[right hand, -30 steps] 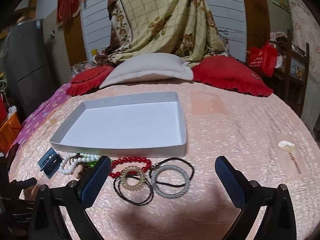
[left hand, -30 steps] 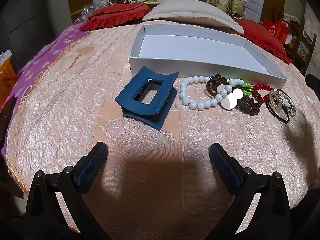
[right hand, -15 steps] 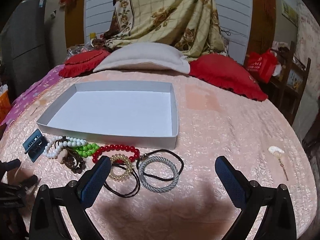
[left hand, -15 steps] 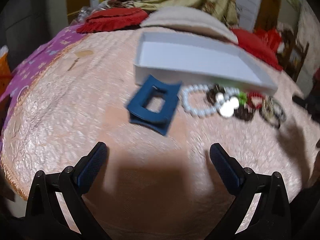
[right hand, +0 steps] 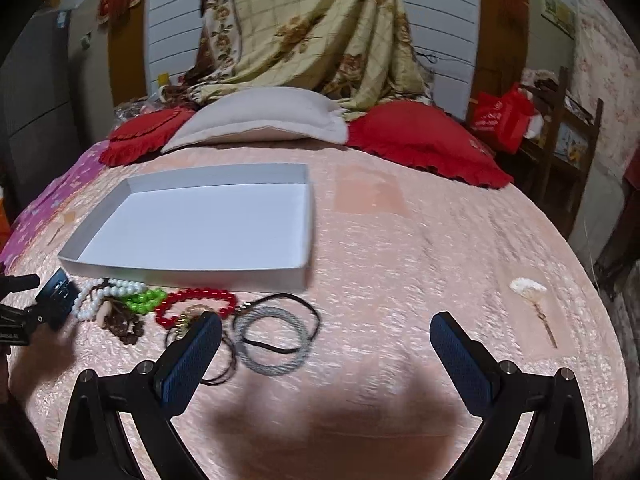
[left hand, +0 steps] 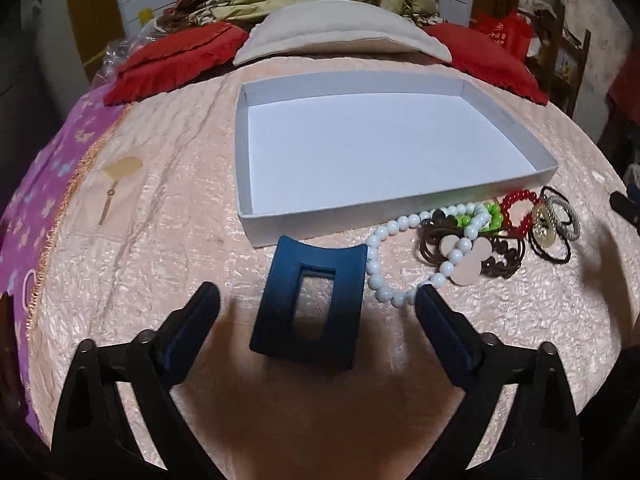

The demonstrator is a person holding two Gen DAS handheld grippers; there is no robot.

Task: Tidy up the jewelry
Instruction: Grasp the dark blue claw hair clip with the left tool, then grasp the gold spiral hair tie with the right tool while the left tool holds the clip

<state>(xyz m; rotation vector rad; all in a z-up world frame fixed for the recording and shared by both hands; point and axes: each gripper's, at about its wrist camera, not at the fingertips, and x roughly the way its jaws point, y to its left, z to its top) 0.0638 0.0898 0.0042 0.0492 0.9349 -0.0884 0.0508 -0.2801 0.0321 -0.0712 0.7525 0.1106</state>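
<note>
Lying across a peach quilted bed (left hand: 168, 240), left to right: a dark blue hair claw clip (left hand: 310, 302), a white bead bracelet (left hand: 384, 256), a brown hair tie with a pale pink bow charm (left hand: 468, 260), a green bead bracelet (left hand: 494, 216), a red bead bracelet (left hand: 518, 210), then a gold coil tie (left hand: 544, 226) and grey and black hair ties (left hand: 564, 220), overlapping too tightly to separate. Set just behind that row, a shallow white box (left hand: 400, 200), holding nothing visible. Flanking the clip without touching it, left tool (left hand: 318, 308), jaws wide and closing, lower arms cut off by the picture's edge. Half covered by the right-hand finger, the near end of the white beads.

Seen from the right wrist: left tool (right hand: 24, 300) dark and cropped at the left edge, clip (right hand: 60, 292) small and partly hidden behind it. Spread wide over bare quilt, right tool (right hand: 324, 340), nothing between the fingers; left finger (right hand: 192, 352) covering part of the gold coil and black ties, motion blur softening the grey tie (right hand: 272, 340). Far right, a small fan-shaped motif (right hand: 528, 292) on the quilt, stitched or loose impossible to say. Behind, red cushions (right hand: 424, 140) and a beige pillow (right hand: 260, 116).
</note>
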